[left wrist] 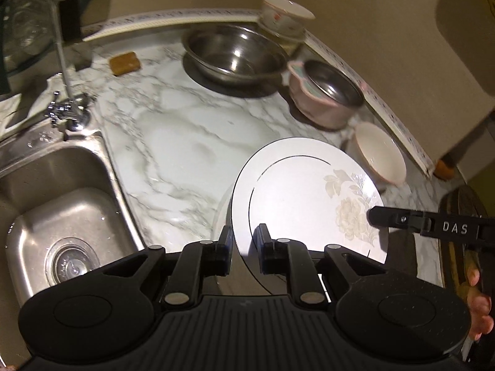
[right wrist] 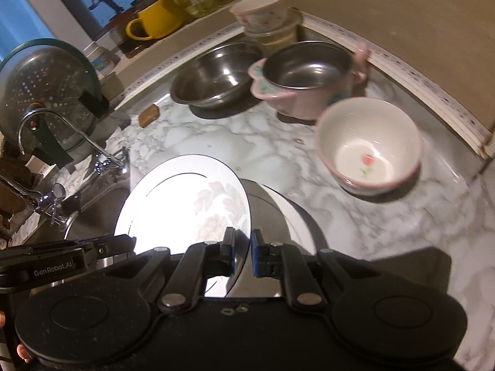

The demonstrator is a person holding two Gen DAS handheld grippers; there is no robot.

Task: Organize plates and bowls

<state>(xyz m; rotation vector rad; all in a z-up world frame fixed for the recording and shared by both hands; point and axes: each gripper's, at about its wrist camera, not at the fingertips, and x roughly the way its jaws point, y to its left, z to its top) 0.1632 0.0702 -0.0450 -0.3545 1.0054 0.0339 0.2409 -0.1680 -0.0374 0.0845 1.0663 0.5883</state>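
A white plate with a pale flower print (left wrist: 297, 198) is held tilted above the marble counter (left wrist: 173, 130). My left gripper (left wrist: 243, 249) is shut on its left rim. My right gripper (right wrist: 241, 255) is shut on its right rim and shows as a black arm in the left wrist view (left wrist: 402, 221). The plate (right wrist: 182, 204) hangs over a second plate (right wrist: 290, 216) that lies on the counter. A white bowl with a pink rim (right wrist: 368, 145) stands to the right.
A large steel bowl (left wrist: 235, 52) sits at the back. A steel bowl rests inside a pink pot (left wrist: 328, 92). Stacked bowls (left wrist: 284, 15) stand in the far corner. A sink (left wrist: 58, 204), a tap (left wrist: 62, 61) and a brown sponge (left wrist: 125, 62) are on the left.
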